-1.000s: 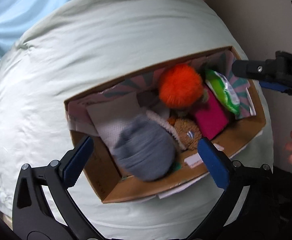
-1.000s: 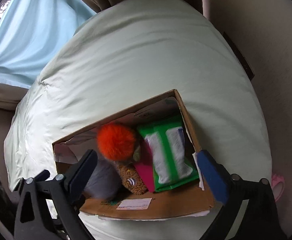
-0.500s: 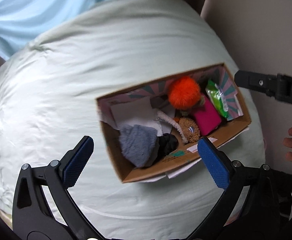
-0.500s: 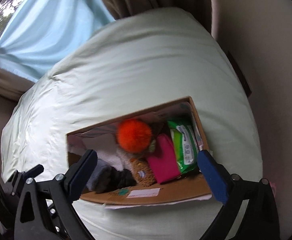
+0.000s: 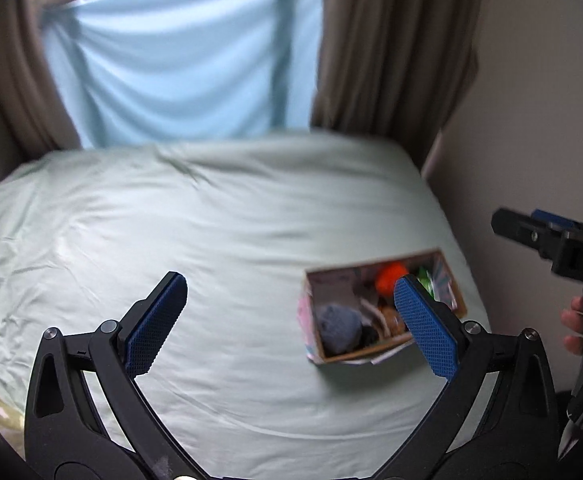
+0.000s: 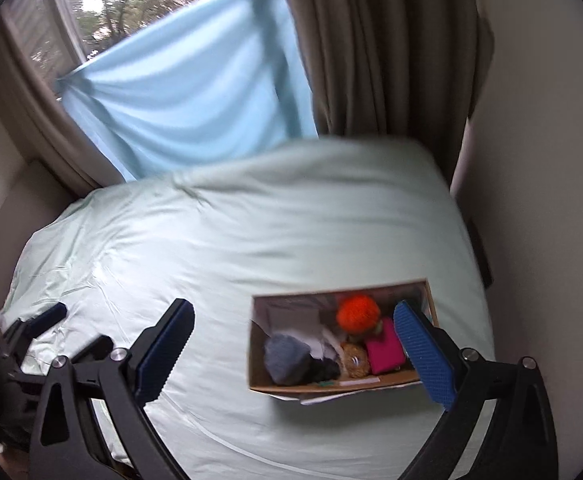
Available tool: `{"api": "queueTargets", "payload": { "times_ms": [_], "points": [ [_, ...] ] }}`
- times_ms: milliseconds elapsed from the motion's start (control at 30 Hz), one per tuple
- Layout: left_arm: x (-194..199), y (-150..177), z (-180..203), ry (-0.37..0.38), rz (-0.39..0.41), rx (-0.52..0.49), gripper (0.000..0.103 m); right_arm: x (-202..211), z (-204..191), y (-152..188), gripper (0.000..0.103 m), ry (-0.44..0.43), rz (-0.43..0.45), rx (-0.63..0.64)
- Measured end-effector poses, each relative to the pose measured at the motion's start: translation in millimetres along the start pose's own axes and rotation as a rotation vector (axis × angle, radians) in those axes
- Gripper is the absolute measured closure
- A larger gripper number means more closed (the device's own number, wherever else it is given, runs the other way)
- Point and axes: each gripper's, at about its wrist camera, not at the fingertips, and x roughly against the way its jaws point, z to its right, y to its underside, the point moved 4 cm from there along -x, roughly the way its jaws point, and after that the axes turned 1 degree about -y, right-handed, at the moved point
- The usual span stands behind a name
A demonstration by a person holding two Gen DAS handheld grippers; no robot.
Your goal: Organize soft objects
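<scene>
A cardboard box sits on the pale green bed, near its right edge. Inside lie a grey fuzzy item, an orange pompom, a pink soft item, a brown plush and a green packet. My left gripper hangs open and empty, high above the bed, left of the box. My right gripper is open and empty too, raised well above the box.
The green sheet spreads wide to the left and back. A light blue cloth covers the window, flanked by brown curtains. A beige wall bounds the bed's right side. A hand grips the right tool.
Both grippers have pulled up and back from the box, which now looks much smaller. The window and curtains have come into view. Box contents are unchanged.
</scene>
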Motion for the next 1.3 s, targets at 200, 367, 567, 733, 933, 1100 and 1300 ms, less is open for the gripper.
{"api": "queueTargets", "payload": {
  "times_ms": [200, 367, 567, 733, 933, 1100, 1300],
  "points": [
    [76.4, -14.8, -43.4, -0.051, 0.159, -0.007, 0.000, 56.1, -56.9, -1.4, 0.003, -0.005, 0.137, 0.067],
    [117.2, -21.0, -59.2, -0.079, 0.252, -0.021, 0.000, 87.6, -89.1, 3.6, 0.003, 0.008, 0.220, 0.095],
    [140.5, -12.9, -75.5, -0.089, 0.298, -0.009, 0.000, 113.2, -114.3, 10.8, 0.003, 0.046, 0.306, 0.137],
    [152.2, -8.9, -81.1, -0.100, 0.322, -0.015, 0.000, 119.2, -117.8, 17.0, 0.003, 0.085, 0.336, 0.134],
    [157.5, -8.7, -77.4, -0.091, 0.338, -0.033, 0.000, 126.9, -118.3, 22.3, 0.004, 0.113, 0.357, 0.122],
    [158.9, -7.7, -73.6, -0.080, 0.347, -0.041, 0.000, 131.8, -115.5, 23.8, 0.003, 0.128, 0.369, 0.109],
    [160.0, -8.6, -74.1, -0.079, 0.349, -0.044, 0.000, 133.5, -114.1, 27.0, 0.003, 0.129, 0.369, 0.102]
  ]
}}
